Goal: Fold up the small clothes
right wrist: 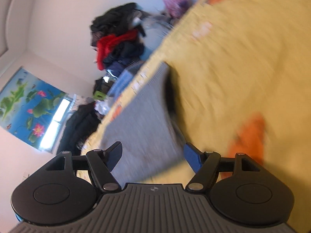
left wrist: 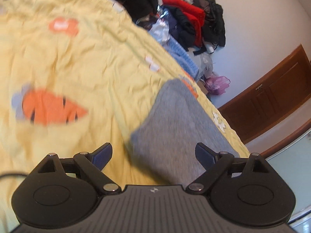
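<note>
Both grippers are hovering over the bed here, and the pictures are smeared with motion blur. The left gripper is showing its blue-padded fingers spread wide, nothing caught between them, and it is looking down on a grey folded garment lying flat on the yellow bedsheet. That grey piece is sitting close to the sheet's far edge, running lengthways along it, with its near end just under the left gripper's right finger. An orange carrot print is lying off to the left on the sheet, well apart from the garment. Over on the right wrist view, the right gripper is also standing open, its pads clear of the cloth, and the same grey garment is stretching away ahead of the gap between them. A dark shadowed fold is running down the garment's right side where the yellow bedsheet is rising over it; whether the sheet is lapping onto the garment there is hard to tell through the blur. Beyond the bed's edge a heap of dark and red clothes is piling up against the white wall, with a pink plastic bag near it and a lotus poster hanging on the wall to the left.
</note>
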